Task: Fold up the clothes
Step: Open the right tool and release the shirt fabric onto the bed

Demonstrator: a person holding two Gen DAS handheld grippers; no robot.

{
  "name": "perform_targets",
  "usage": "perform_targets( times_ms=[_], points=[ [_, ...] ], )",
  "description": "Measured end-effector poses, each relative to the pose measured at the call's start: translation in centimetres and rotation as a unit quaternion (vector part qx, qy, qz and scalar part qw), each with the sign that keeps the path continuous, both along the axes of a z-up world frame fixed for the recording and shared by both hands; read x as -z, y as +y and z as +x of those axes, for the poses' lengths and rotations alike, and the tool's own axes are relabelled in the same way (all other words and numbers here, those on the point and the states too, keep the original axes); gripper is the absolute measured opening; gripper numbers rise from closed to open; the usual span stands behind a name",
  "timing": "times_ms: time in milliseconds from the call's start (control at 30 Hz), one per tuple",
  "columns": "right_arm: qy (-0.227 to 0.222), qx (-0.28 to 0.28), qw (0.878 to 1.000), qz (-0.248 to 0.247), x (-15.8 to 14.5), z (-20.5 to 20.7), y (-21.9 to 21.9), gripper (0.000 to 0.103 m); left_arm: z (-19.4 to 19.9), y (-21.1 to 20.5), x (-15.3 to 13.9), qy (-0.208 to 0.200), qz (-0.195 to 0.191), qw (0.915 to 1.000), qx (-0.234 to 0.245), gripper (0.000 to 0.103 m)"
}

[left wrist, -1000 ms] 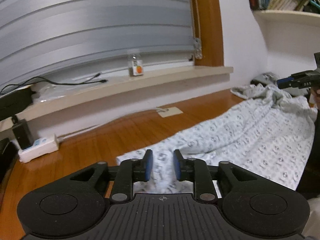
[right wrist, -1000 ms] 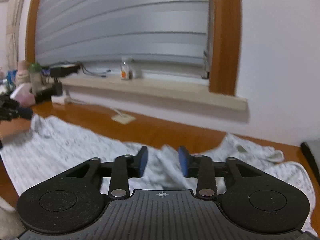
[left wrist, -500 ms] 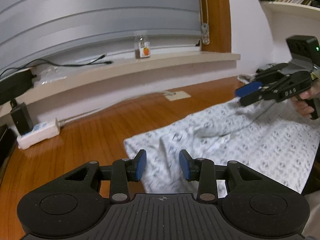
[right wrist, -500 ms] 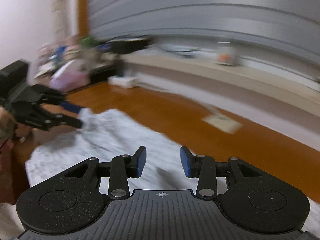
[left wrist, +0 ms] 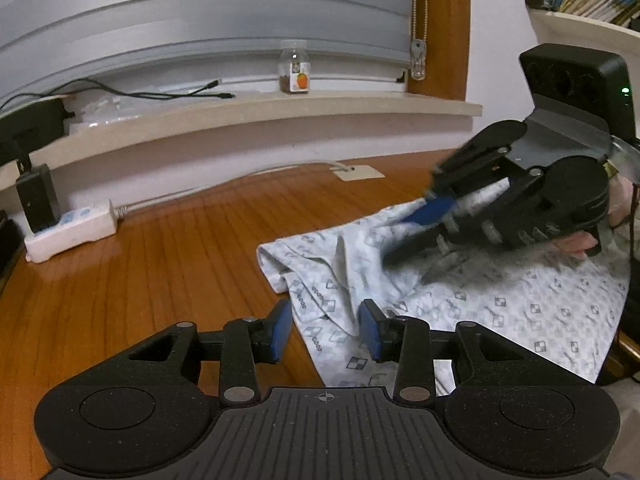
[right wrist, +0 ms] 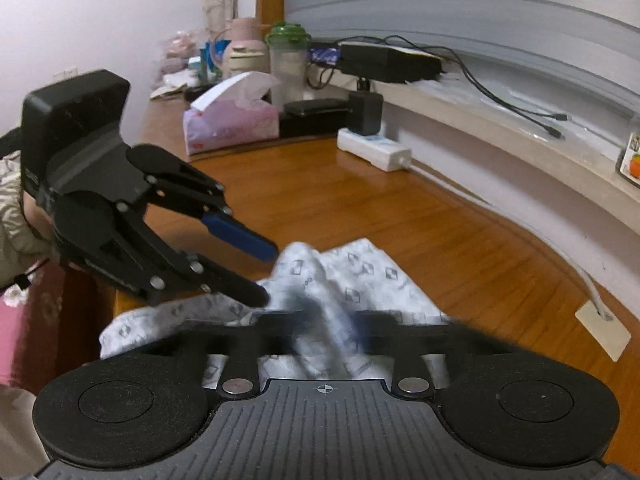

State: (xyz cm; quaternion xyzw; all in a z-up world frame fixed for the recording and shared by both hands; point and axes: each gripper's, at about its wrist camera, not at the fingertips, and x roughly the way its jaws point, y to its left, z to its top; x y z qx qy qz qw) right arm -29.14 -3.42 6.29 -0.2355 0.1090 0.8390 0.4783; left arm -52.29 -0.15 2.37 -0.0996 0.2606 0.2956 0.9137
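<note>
A white garment [left wrist: 520,300] printed with small grey squares lies on the wooden desk [left wrist: 160,260], its left end bunched into a raised fold [right wrist: 316,272]. My left gripper [left wrist: 325,332] is open and low, with the garment's near edge lying between its blue pads. From the right wrist view the left gripper [right wrist: 267,274] shows at the left, jaws apart, tips touching the fold. My right gripper [right wrist: 326,330] is motion-blurred, its fingers apart with the fold between them. In the left wrist view the right gripper [left wrist: 394,240] hovers over the cloth, held by a hand.
A white power strip [left wrist: 72,228] with a black charger sits at the desk's back left. A pink tissue box [right wrist: 232,120], bottles and cables stand near it. A small jar [left wrist: 295,72] is on the window sill. A beige cable plate [left wrist: 359,172] lies on the wood.
The right gripper swung left across the garment and now meets the left gripper at its left end. The left gripper's fingers opened wider. The cloth there has bunched up.
</note>
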Motion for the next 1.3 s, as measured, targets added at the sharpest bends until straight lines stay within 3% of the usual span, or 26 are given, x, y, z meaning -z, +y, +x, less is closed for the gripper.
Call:
perform_targets(
  times_ms=[233,367,533,667,800,833,900,1033,1167,1267,1300],
  points=[
    [0.033,0.025,0.998,0.045,-2.0,0.3,-0.4,0.003,0.8,1.9,0.1,-0.012,-0.016,0.9998,0.007,0.041],
    [0.044,0.024,0.997,0.062,-3.0,0.6,-0.9,0.003,2.6,4.5,0.0,0.002,-0.003,1.0,-0.009,0.041],
    [0.051,0.013,0.996,0.075,-2.9,-0.6,-1.5,0.003,4.4,8.1,-0.6,0.018,0.009,0.9986,-0.049,0.025],
    [0.052,0.002,0.998,0.046,-0.9,-2.0,-1.7,0.003,3.6,10.0,-1.2,0.008,0.014,0.9932,-0.115,0.021],
    [0.01,-0.012,1.0,-0.002,2.8,-4.3,-1.5,0.003,1.6,10.7,-1.0,-0.005,-0.006,0.989,-0.148,0.021],
    [0.011,-0.009,1.0,-0.013,3.2,-4.4,-1.3,0.008,1.1,10.8,-0.9,-0.009,-0.014,0.9886,-0.15,0.022],
    [0.014,-0.007,1.0,-0.025,3.4,-4.4,-1.3,0.014,0.4,10.7,-1.1,-0.021,-0.03,0.9887,-0.145,0.028],
    [0.021,-0.01,1.0,-0.019,2.4,-2.7,-2.8,0.038,0.7,9.2,-1.8,-0.034,-0.044,0.9923,-0.111,0.045],
    [0.02,0.016,1.0,-0.01,1.4,1.7,-5.3,0.039,2.4,7.7,-2.3,-0.032,-0.055,0.995,-0.077,0.06],
    [0.011,0.063,0.998,-0.01,1.1,6.0,-6.6,0.04,4.6,6.5,-2.7,-0.024,-0.048,0.9968,-0.059,0.065],
    [0.008,0.082,0.997,-0.011,1.3,7.7,-6.9,0.041,5.4,6.2,-2.9,-0.022,-0.044,0.9973,-0.054,0.072]
  ],
)
